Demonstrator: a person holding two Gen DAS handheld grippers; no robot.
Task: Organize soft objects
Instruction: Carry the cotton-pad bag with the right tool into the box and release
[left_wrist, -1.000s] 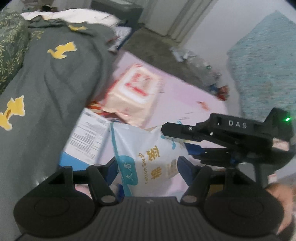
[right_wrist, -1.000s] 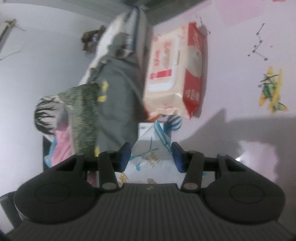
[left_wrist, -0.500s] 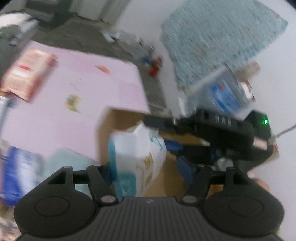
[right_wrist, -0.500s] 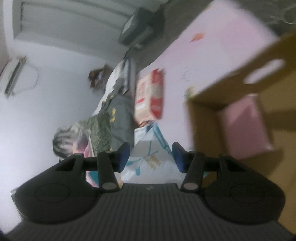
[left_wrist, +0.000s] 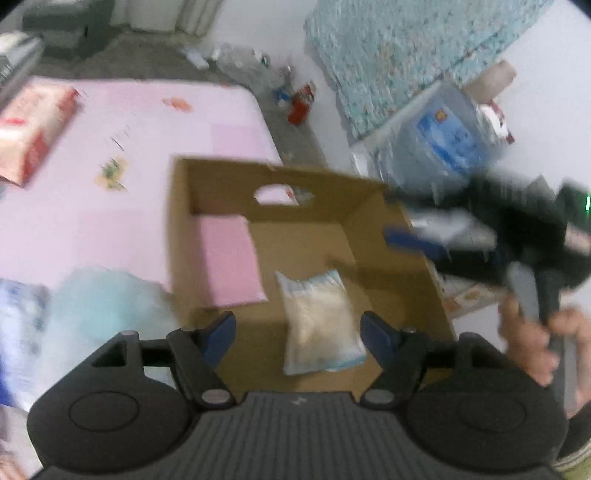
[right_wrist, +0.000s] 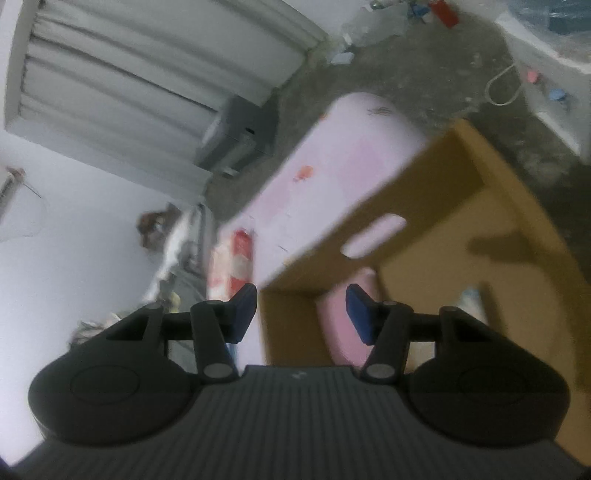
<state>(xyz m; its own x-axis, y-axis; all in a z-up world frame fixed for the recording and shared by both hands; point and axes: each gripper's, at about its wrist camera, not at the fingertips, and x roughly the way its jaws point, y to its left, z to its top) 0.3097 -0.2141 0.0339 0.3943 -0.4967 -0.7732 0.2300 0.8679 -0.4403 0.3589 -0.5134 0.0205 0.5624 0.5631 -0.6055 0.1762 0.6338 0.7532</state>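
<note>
A white and blue cotton swab bag lies flat on the floor of an open cardboard box. My left gripper is open and empty above the box's near edge, just over the bag. My right gripper is open and empty, above the box's left wall; it also shows blurred at the box's right side in the left wrist view. A red and white wipes pack lies on the pink mat at far left and shows in the right wrist view.
A pale blue soft pack lies on the mat left of the box. A water jug and a teal rug stand beyond the box. Bottles and litter lie on the grey floor. A grey cabinet stands by the curtain.
Both grippers carried the cotton swab bag from the bed side over to the box, then opened. The bag dropped into the box. The right gripper has pulled away to the right.
</note>
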